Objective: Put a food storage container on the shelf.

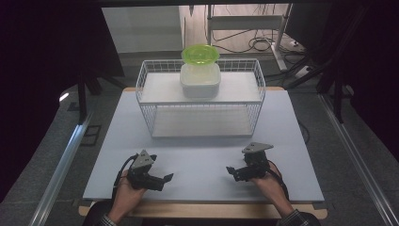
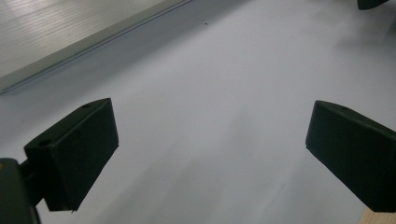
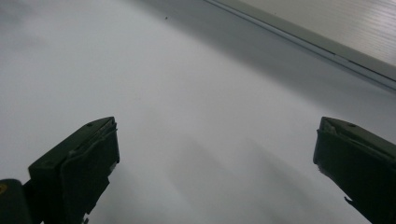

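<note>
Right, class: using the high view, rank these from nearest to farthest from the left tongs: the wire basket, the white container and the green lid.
Measured from the left tongs, near the table's front edge:
1. Wire basket, mid-table; its front wall is closest.
2. White container, on the basket's upper shelf, toward the back.
3. Green lid, on top of the container, farthest back.

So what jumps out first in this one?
The bright green lid on a white tub, on the top shelf of a wire rack at the table's far side. Nearer, the left gripper and right gripper rest open on the bare table.
</note>
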`<state>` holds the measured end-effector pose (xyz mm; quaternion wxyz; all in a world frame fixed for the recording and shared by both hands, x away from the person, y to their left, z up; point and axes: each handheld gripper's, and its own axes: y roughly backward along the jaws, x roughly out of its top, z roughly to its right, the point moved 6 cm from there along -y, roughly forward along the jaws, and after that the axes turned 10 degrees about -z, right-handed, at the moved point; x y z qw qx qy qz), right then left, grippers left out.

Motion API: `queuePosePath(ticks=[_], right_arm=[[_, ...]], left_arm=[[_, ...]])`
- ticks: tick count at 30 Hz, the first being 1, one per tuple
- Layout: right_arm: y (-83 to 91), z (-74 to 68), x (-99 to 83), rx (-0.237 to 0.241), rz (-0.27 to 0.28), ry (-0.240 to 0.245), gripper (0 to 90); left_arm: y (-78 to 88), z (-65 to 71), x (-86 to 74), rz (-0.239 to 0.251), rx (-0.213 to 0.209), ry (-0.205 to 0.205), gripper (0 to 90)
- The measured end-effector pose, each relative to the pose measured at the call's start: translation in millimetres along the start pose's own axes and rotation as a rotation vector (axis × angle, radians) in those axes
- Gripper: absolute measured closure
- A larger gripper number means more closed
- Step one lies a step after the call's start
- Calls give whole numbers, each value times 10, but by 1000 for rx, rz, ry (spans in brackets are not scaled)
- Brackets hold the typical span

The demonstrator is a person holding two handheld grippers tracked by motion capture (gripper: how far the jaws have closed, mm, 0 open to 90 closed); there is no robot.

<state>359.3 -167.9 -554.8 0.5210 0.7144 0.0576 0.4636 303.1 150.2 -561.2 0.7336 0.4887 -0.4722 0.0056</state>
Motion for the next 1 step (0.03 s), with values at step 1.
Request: queuePosePath(ticks=[1], right_arm=[[-5, 3, -3, -3, -5, 1, 7]], left_arm=[[-2, 1, 1, 0, -1, 1, 23]])
